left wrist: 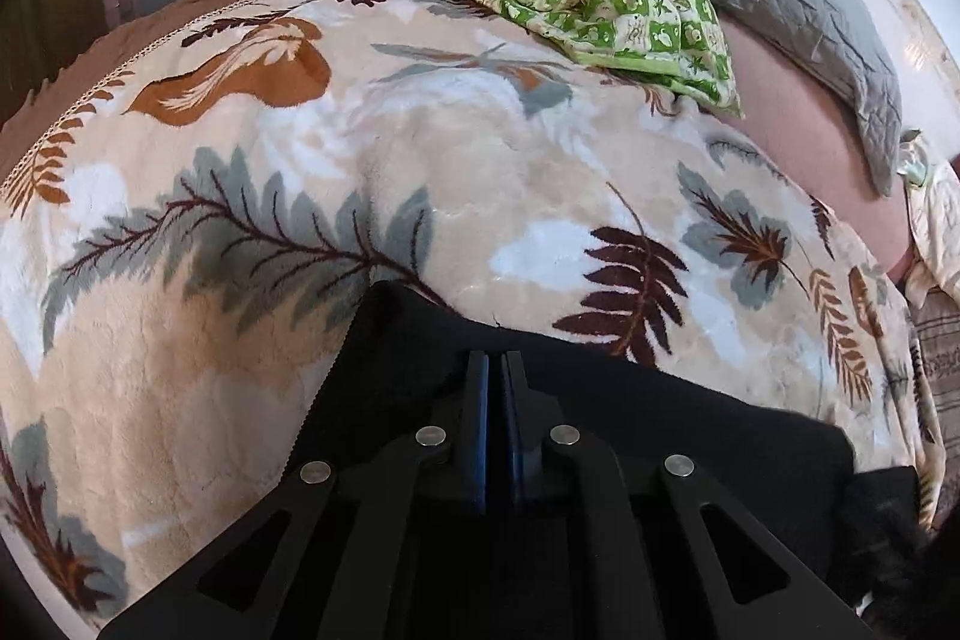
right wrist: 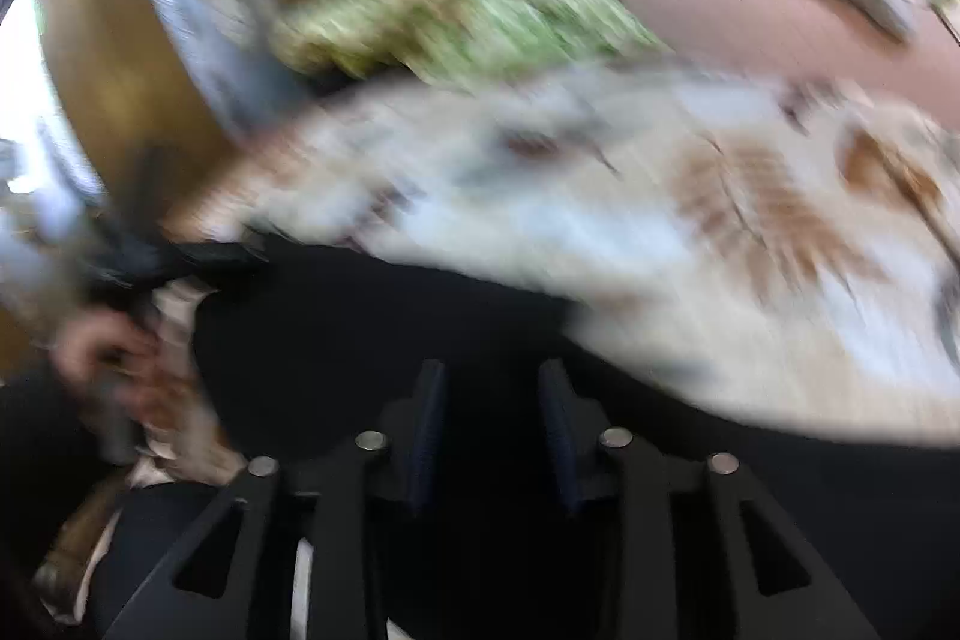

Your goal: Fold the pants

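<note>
Black pants (left wrist: pixel 600 400) are pinched by the closed left gripper (left wrist: pixel 495 358); cloth runs rightward under the right gripper (right wrist: pixel 492 376), jaws parted, nothing gripped, view blurred.

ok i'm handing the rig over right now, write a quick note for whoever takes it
Left gripper: fingers together over the black pants; whether cloth is pinched between them cannot be told.
Right gripper: open, holding nothing, above the pants; that view is badly blurred.
Pants lie on the leaf-print blanket, near the front edge.
Done: no finished fold visible.
Left: fold the pants and flatten them.
</note>
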